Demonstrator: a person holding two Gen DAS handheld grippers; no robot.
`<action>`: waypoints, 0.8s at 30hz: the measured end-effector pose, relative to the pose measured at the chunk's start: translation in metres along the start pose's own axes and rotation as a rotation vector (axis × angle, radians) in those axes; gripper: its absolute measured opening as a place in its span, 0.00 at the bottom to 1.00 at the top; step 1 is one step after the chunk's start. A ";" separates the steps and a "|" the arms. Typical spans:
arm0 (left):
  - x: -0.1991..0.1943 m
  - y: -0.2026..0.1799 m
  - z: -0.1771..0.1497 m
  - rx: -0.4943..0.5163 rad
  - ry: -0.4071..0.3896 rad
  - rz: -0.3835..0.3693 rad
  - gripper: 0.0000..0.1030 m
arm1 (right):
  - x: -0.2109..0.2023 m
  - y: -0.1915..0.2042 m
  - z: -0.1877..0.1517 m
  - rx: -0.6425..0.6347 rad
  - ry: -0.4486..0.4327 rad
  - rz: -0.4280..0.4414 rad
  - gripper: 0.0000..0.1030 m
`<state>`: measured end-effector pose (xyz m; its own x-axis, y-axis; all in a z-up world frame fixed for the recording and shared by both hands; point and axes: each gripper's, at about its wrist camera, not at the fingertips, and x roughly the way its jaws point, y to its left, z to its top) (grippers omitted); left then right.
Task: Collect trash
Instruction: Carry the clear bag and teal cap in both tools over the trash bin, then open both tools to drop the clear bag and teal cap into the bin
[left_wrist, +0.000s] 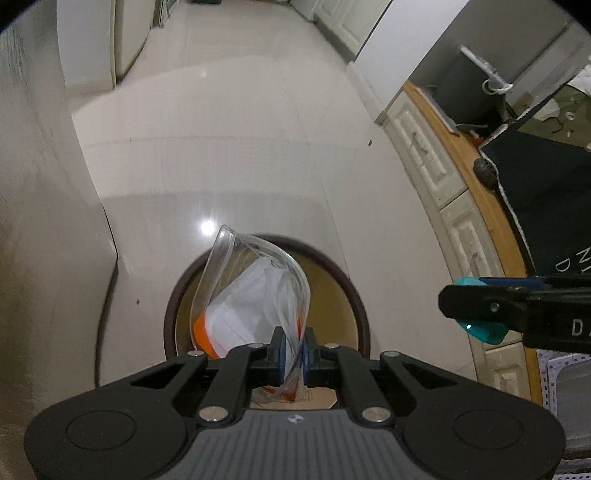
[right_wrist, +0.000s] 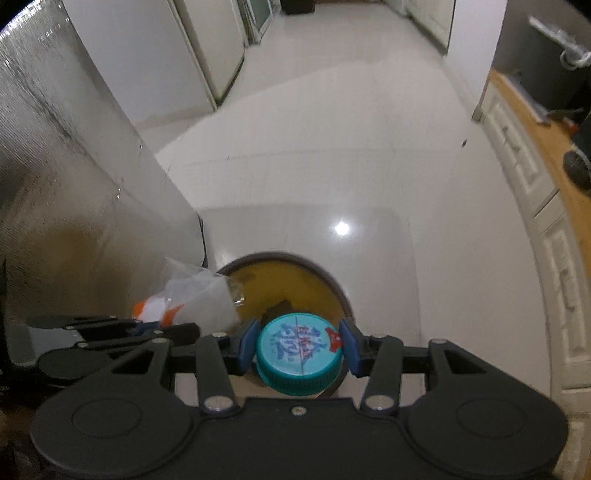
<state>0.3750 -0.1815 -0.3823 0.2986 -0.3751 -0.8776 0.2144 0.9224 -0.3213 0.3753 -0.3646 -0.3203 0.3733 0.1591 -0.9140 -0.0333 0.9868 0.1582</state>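
My left gripper (left_wrist: 292, 356) is shut on a clear plastic bag (left_wrist: 251, 291) with white paper and an orange patch inside. The bag hangs over a round bin (left_wrist: 360, 310) with a dark rim and tan inside, standing on the pale floor. My right gripper (right_wrist: 298, 345) is shut on a teal screw cap (right_wrist: 298, 350) with blue print on top, held above the same bin (right_wrist: 332, 286). In the left wrist view the right gripper (left_wrist: 476, 314) comes in from the right with the teal cap (left_wrist: 482, 330). The right wrist view shows the left gripper (right_wrist: 159, 326) and the bag (right_wrist: 199, 301) at lower left.
A glossy pale floor (left_wrist: 229, 147) stretches ahead. A metallic wall or appliance side (right_wrist: 66, 192) rises on the left. On the right run white cabinet fronts (left_wrist: 432, 158) under a wooden counter edge (left_wrist: 476, 177) with a dark mat (left_wrist: 546, 192) and small items on it.
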 end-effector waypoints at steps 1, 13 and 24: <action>0.005 0.004 -0.001 -0.009 0.008 -0.005 0.08 | 0.006 0.003 -0.001 0.003 0.010 0.005 0.47; 0.052 0.027 -0.009 -0.094 0.094 -0.081 0.14 | 0.063 0.015 0.000 0.051 0.114 0.034 0.47; 0.065 0.026 -0.016 -0.053 0.186 -0.020 0.42 | 0.080 0.012 0.001 0.051 0.128 -0.006 0.47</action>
<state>0.3849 -0.1807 -0.4530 0.1164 -0.3740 -0.9201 0.1673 0.9205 -0.3530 0.4057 -0.3397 -0.3915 0.2516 0.1588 -0.9547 0.0171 0.9856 0.1684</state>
